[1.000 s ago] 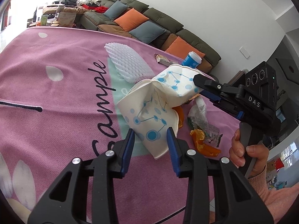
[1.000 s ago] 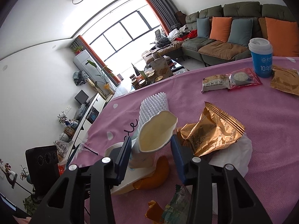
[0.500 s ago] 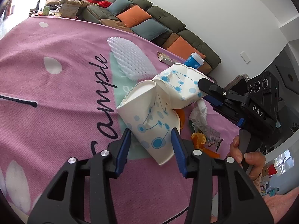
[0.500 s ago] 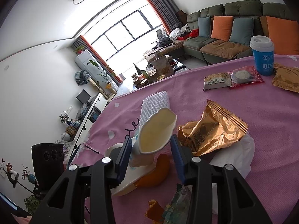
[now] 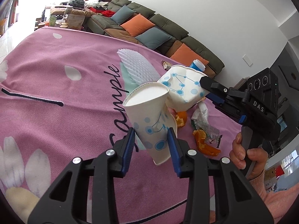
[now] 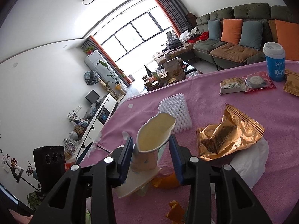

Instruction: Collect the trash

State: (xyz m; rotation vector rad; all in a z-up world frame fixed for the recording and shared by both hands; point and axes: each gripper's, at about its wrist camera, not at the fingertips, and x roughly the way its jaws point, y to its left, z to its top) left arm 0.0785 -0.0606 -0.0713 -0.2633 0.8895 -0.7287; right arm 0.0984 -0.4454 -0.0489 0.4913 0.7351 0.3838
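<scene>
Two white paper cups with blue dots meet above the pink tablecloth (image 5: 56, 102). My left gripper (image 5: 151, 140) is closing, and its pads press the base of the smoother cup (image 5: 147, 115), which stands tilted with its mouth up and to the left. My right gripper (image 6: 151, 145) is closing too and grips the crumpled cup (image 6: 155, 130), whose squashed mouth faces up. In the left wrist view that crumpled cup (image 5: 184, 91) hangs from the right gripper's finger (image 5: 214, 87) and touches the first cup's rim. A hand (image 5: 246, 155) holds the right gripper's handle.
Orange peel (image 5: 203, 143), a tissue (image 5: 202, 112) and a clear wrapper (image 5: 207, 130) lie under the cups. A gold wrapper (image 6: 228, 134), white foam netting (image 6: 175, 110), two snack packets (image 6: 233, 86) and a lidded blue cup (image 6: 275, 61) lie farther off. A sofa stands beyond the table.
The smoother cup has tipped from lying on the cloth to nearly upright between my left fingers, which have narrowed. The crumpled cup in the right gripper has barely moved.
</scene>
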